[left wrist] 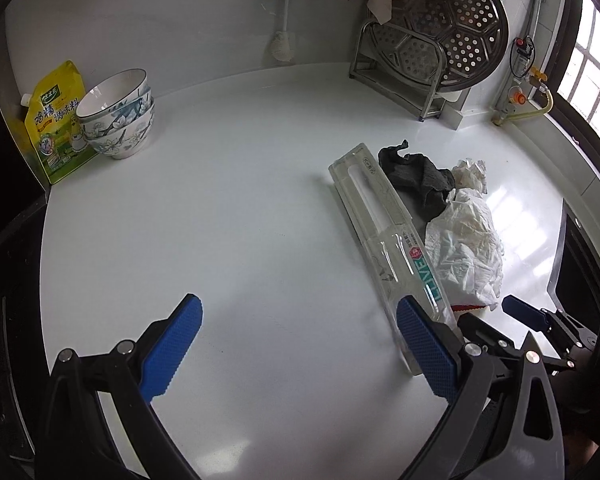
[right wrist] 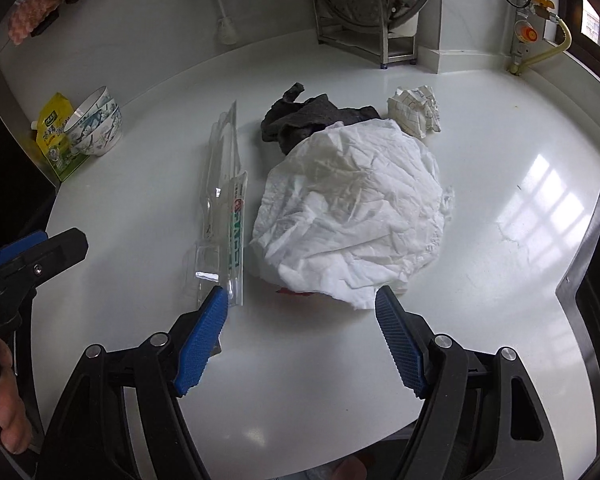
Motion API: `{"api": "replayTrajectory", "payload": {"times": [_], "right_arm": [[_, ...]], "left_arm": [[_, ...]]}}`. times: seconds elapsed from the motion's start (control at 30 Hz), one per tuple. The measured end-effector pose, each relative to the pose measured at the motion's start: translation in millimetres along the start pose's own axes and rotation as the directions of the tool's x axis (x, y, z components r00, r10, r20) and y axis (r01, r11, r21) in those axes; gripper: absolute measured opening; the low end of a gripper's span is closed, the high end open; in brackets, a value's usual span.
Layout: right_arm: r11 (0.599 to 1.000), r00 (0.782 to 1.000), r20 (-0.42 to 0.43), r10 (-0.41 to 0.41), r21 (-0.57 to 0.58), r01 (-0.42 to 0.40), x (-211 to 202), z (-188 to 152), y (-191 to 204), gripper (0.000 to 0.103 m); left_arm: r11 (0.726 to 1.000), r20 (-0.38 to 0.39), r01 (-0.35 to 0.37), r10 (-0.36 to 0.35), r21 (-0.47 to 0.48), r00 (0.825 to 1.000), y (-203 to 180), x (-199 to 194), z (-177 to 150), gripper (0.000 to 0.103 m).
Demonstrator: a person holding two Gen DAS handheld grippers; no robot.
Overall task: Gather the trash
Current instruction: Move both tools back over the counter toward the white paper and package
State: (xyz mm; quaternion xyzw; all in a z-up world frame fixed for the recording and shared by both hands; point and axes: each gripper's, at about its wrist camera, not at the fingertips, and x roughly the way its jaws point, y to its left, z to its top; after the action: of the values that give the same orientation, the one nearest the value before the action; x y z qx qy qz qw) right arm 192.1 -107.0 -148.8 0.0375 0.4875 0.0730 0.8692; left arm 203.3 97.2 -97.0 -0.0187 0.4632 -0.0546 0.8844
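White surface carries crumpled tissue just ahead of the right gripper, jaws spread; left gripper likewise released beside clear packaging

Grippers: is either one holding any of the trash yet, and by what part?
Nothing is held. The left gripper and right gripper are both open above the counter, short of the crumpled tissue and clear plastic package.

The left gripper hovers over the glossy white counter with its blue ridged fingers spread wide, the right-hand one overlapping the near end of a long clear plastic package. Beside the package lie a crumpled white paper towel, a dark grey cloth and a small paper wad.
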Motion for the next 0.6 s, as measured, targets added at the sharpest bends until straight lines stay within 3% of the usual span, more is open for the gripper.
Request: {"api": "replayTrajectory", "payload": {"times": [0.2,0.37,0.6], "right_arm": [[0.999,0.997,0.066,-0.037,0.037,0.035,-10.9,10.5,-9.7,0.073],[0.991,0.996,0.068,-0.064,0.123,0.055,-0.7,29.7,-44.1,0.073],[0.984,0.995,0.057,-0.088,0.160,0.078,22.6,45.5,-61.1,0.070]], "left_arm": [[1.000,-0.007,0.015,-0.015,0.002,1.000,0.2,12.7,2.1,0.096],[0.999,-0.012,0.035,-0.035,0.022,0.999,-11.3,25.3,4.5,0.096],[0.996,-0.012,0.055,-0.055,0.075,0.998,-36.2,44.2,10.9,0.096]]}}
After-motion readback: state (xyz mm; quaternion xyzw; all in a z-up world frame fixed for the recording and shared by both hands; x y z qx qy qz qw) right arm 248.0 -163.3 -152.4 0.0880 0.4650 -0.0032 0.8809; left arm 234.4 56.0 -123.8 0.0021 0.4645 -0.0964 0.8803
